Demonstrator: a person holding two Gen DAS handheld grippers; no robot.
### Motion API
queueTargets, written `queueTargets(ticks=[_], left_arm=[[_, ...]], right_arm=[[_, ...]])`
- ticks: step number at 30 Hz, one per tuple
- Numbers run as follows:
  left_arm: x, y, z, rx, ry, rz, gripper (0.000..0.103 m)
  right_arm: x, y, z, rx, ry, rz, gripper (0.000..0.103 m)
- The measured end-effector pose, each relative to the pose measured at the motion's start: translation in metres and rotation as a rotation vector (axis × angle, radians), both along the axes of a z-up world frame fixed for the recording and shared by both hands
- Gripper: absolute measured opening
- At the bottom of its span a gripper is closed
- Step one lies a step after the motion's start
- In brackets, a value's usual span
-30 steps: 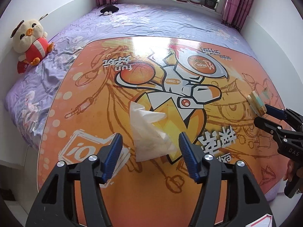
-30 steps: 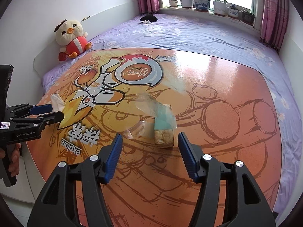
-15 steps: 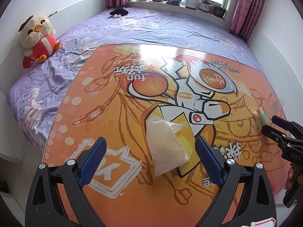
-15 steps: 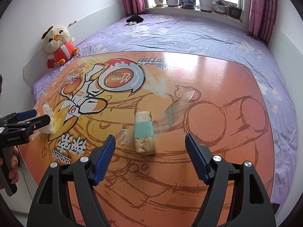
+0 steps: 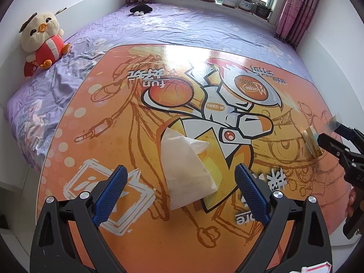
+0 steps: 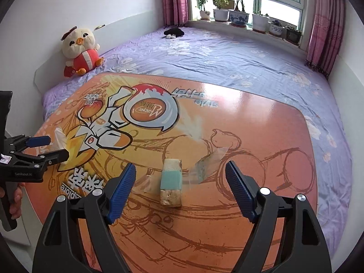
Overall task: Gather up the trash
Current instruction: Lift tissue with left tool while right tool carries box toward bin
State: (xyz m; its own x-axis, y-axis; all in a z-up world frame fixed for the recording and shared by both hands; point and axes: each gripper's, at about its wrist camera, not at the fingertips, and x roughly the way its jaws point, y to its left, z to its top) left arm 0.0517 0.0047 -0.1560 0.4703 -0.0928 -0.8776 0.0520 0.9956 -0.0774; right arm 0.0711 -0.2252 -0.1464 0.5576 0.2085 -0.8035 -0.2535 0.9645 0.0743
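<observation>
Two pieces of trash on the orange printed board, itself laid over the purple bedsheet.

Left gripper: spread about as wide as possible, blue pads either side of a crumpled white tissue but clear of it, nothing gripped. Tissue flat on the board, over the yellow part of the cartoon print, folded to a rough wedge with the broad end toward the camera. Same tissue seen from the right wrist view, between the tips of that left gripper, with a bare hand around the handle below.

Right gripper: jaws opening, already wide, blue pads well apart from the thing between them, nothing clamped. Between and slightly beyond the fingers, a small wrapped snack block, beige at both ends with a teal band across the middle, flat on the board. Clear plastic wrapper loose to the right of the block, one corner lifted off the surface; more clear film spread to the left, faint against the print.

From the left wrist view, the same block near the board's right edge, just beside the tips of the right gripper, with a scrap of clear film standing up beyond it.

Against the left wall, a plush chick in a red top. Along the windowsill, a row of potted plants. Near the sill on the sheet, a small black item, too small to identify.
</observation>
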Motion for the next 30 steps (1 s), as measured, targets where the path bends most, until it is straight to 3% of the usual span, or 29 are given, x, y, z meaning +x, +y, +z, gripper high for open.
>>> queueTargets(ticks=[5,9,14,17,22,24,30], left_arm=[[0.004,-0.003,-0.002,0.014,0.005,-0.002,0.091],[0.008,-0.005,-0.002,0.048,-0.007,-0.006,0.082],[0.003,-0.005,0.0,0.077,-0.017,-0.012,0.064],[-0.001,-0.006,0.002,0.077,-0.014,-0.017,0.05],[-0.002,-0.005,0.004,0.05,0.0,-0.023,0.034],[0.0,-0.004,0.004,0.031,0.01,-0.025,0.023],[0.003,0.001,0.005,-0.001,0.03,-0.04,0.007]], right_arm=[[0.003,0.012,-0.013,-0.017,0.017,0.034,0.081],[-0.002,0.019,-0.017,-0.046,0.013,0.044,0.078],[-0.006,0.015,-0.014,-0.04,0.007,0.027,0.065],[-0.006,0.013,-0.013,-0.034,0.01,0.02,0.049],[-0.005,0.012,-0.012,-0.021,0.02,0.014,0.032],[-0.004,0.011,-0.011,-0.014,0.027,0.014,0.026],[-0.002,0.012,-0.011,-0.006,0.044,0.01,0.022]])
